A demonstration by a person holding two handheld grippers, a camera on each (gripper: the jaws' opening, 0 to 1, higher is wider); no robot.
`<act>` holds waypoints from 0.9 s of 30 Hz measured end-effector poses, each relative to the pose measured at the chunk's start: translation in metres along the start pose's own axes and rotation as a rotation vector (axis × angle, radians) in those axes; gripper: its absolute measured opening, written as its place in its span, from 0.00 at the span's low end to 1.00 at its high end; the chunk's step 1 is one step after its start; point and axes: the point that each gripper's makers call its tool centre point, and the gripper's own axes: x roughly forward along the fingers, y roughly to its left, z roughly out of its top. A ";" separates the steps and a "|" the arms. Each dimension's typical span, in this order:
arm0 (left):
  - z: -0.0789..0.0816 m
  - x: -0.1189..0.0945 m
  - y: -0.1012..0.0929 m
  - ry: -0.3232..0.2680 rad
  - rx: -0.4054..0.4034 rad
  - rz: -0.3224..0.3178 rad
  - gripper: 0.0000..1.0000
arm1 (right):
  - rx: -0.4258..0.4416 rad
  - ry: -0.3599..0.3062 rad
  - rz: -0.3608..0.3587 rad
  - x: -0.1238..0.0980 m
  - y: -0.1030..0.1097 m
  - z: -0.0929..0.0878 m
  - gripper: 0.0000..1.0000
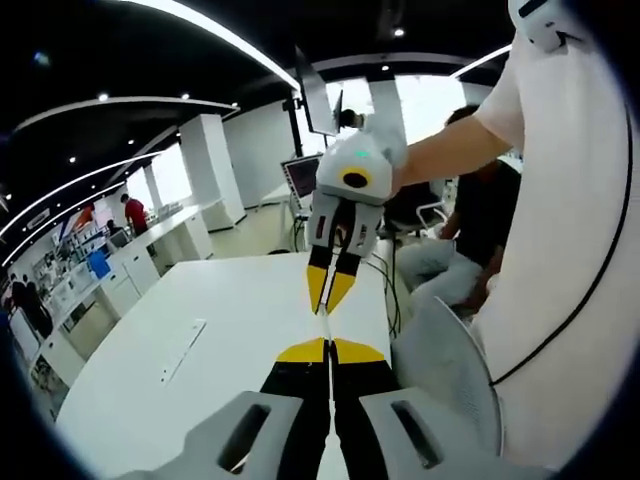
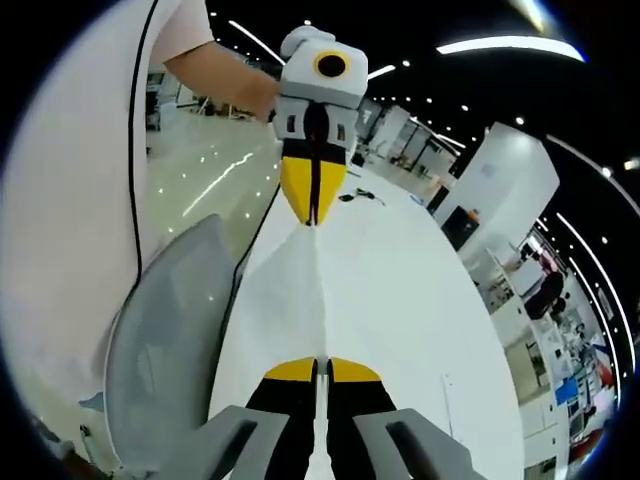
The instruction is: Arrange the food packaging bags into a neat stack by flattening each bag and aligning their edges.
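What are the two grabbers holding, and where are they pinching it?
A thin white bag, stretched between them: the left gripper pinches one end and the right gripper pinches the opposite end.

One bag is up in the air above the white table, stretched tight between the two grippers. It is white and very thin. In the left gripper view it is almost edge-on, only a pale strip running from the left gripper to the right gripper. In the right gripper view it seems a flat sheet with a middle crease, though its edges melt into the table.
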 end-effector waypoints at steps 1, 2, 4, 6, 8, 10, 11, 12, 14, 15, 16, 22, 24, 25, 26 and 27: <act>0.000 0.000 0.000 0.000 0.000 0.000 0.00 | 0.000 0.000 0.000 0.000 0.000 0.000 0.00; 0.001 -0.001 0.000 -0.001 0.001 0.000 0.00 | 0.004 0.001 -0.002 -0.001 -0.001 -0.002 0.00; 0.002 -0.002 0.000 -0.003 0.000 0.002 0.00 | 0.007 0.005 -0.006 -0.003 -0.001 -0.005 0.00; 0.002 -0.003 -0.001 -0.006 -0.001 0.003 0.00 | 0.010 0.007 -0.008 -0.004 -0.001 -0.006 0.00; 0.002 -0.004 -0.001 -0.005 0.000 0.002 0.00 | 0.010 0.014 -0.010 -0.005 -0.001 -0.009 0.00; 0.003 -0.006 -0.001 -0.007 -0.001 0.005 0.00 | 0.012 0.020 -0.012 -0.005 0.000 -0.012 0.00; 0.003 -0.006 -0.001 -0.006 0.002 0.008 0.00 | 0.015 0.022 -0.012 -0.006 0.001 -0.013 0.00; 0.003 -0.007 -0.001 -0.006 0.002 0.007 0.00 | 0.017 0.024 -0.013 -0.006 0.001 -0.014 0.00; 0.004 -0.007 -0.001 -0.006 0.004 0.008 0.00 | 0.020 0.026 -0.015 -0.007 0.001 -0.016 0.00; 0.004 -0.007 -0.002 -0.007 0.004 0.008 0.00 | 0.022 0.026 -0.017 -0.007 0.002 -0.016 0.00; 0.005 -0.007 -0.002 -0.007 0.005 0.011 0.00 | 0.026 0.026 -0.017 -0.007 0.002 -0.016 0.00; 0.007 -0.009 -0.002 -0.007 0.008 0.015 0.00 | 0.026 0.028 -0.024 -0.010 0.000 -0.020 0.00; 0.007 -0.010 -0.001 -0.009 0.007 0.020 0.00 | 0.026 0.029 -0.026 -0.011 0.000 -0.021 0.00; 0.008 -0.011 -0.001 -0.009 0.007 0.021 0.00 | 0.025 0.030 -0.027 -0.011 0.000 -0.021 0.00; 0.008 -0.011 -0.001 -0.009 0.006 0.023 0.00 | 0.028 0.029 -0.029 -0.012 -0.001 -0.021 0.00; 0.008 -0.012 -0.001 -0.010 0.006 0.023 0.00 | 0.028 0.031 -0.028 -0.012 -0.001 -0.021 0.00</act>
